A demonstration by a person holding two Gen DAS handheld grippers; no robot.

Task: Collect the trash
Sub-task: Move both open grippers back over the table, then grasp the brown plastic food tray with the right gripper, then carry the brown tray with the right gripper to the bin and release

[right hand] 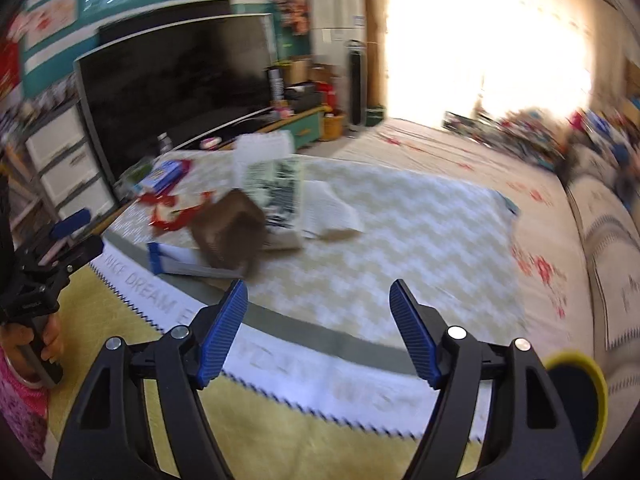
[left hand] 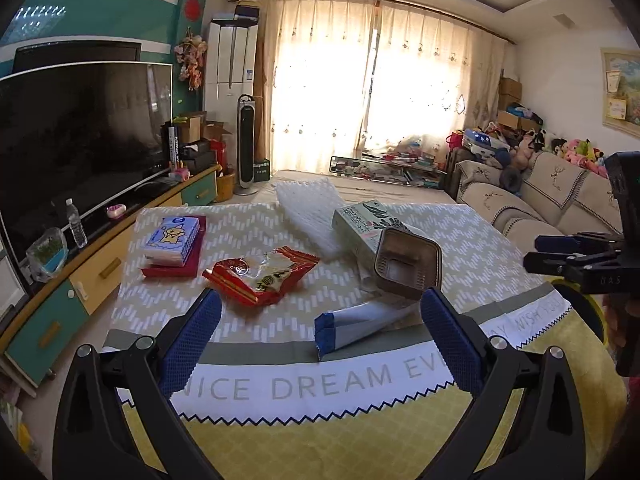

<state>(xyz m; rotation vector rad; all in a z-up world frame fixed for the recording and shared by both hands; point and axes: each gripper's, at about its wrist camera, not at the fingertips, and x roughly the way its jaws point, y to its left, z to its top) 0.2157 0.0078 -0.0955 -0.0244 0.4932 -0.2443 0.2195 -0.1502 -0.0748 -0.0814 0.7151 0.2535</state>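
Observation:
Trash lies on a cloth-covered table. A red snack wrapper lies centre-left. A blue and silver wrapper lies at the near edge, between my left gripper's open fingers. A brown square tub rests tilted against a green and white carton. My left gripper is open and empty just short of the wrapper. My right gripper is open and empty over the table's near right part. The right view is blurred; the tub and blue and silver wrapper show ahead to the left.
A tissue pack on a red tray sits at the far left. White foam netting lies at the back. A yellow-rimmed bin stands at the right near corner. A TV is left, a sofa right.

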